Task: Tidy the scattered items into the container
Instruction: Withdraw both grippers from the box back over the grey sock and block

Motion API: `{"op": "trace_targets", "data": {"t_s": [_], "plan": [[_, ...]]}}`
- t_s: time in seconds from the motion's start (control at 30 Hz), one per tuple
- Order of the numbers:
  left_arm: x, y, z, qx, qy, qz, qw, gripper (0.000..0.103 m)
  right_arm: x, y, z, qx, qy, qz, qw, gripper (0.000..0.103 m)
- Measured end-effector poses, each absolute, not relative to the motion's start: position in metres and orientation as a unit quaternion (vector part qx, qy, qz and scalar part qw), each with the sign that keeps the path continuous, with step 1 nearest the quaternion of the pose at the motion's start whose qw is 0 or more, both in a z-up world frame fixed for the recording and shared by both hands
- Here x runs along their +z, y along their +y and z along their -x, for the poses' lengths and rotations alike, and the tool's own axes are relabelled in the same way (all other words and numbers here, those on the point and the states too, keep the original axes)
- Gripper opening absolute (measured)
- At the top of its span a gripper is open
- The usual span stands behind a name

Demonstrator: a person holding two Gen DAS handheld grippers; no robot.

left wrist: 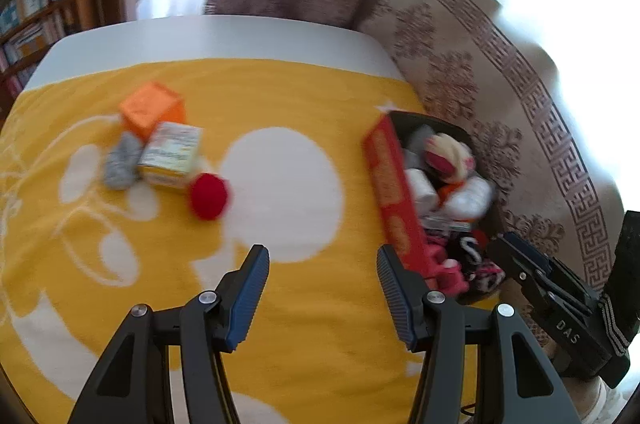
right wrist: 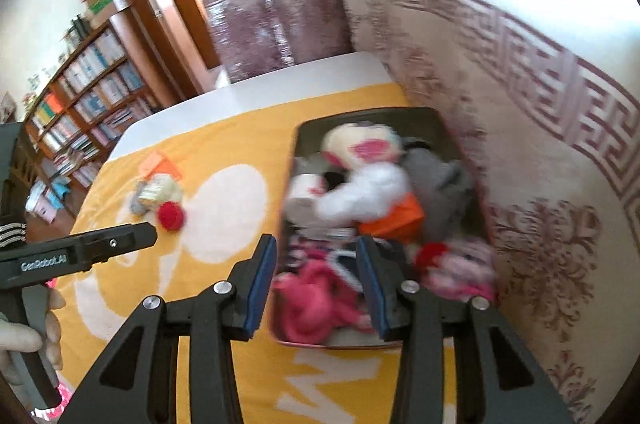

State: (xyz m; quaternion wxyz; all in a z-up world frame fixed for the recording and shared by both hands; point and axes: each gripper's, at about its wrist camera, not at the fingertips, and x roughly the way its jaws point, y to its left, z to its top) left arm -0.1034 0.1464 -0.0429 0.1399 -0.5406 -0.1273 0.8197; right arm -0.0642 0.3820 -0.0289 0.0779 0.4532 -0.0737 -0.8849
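Yellow blanket (left wrist: 312,336) with big white patches covers a white table (left wrist: 208,36), fuzzy in weave, and a cream patterned curtain (left wrist: 500,84) hangs along its right side. At the right edge sits the container (left wrist: 394,184), a long tin whose red printed side shows only in the left view; the right view looks down into it instead, showing its dark rounded rim (right wrist: 368,111) and the heap inside: a cream-and-pink plush (right wrist: 362,144), white and grey soft pieces, something orange, pink cloth at the near end.

Far left on the blanket lies the scattered cluster: an orange cube (left wrist: 152,108), a yellowish carton (left wrist: 172,154) touching it, a grey woolly wad (left wrist: 122,160) just beside, and a red round ball (left wrist: 210,196) near the carton.

Left gripper (left wrist: 322,256) hovers over bare blanket, blue ribbed pads spread wide, empty. Right gripper (right wrist: 316,248) hangs above the tin's near end, jaws parted, nothing between them. Only the right view shows the bookshelf (right wrist: 80,104) and a gloved hand (right wrist: 28,336) on the left tool's handle.
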Motion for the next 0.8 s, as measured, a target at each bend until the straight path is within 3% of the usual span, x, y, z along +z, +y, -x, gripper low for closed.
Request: {"op": "trace_targets", "data": {"t_s": [0.43, 0.8], "plan": [[-0.06, 0.034, 0.115, 0.82, -0.167, 0.542, 0.071, 0.057, -0.042, 0.291, 0.085, -0.856, -0.065, -0.493, 0.14, 0.049], [-0.092, 0.004, 0.138, 0.81, -0.161, 0.56, 0.062, 0.057, -0.057, 0.254, 0.101, -0.842, -0.043, -0.519, 0.143, 0.049]]}}
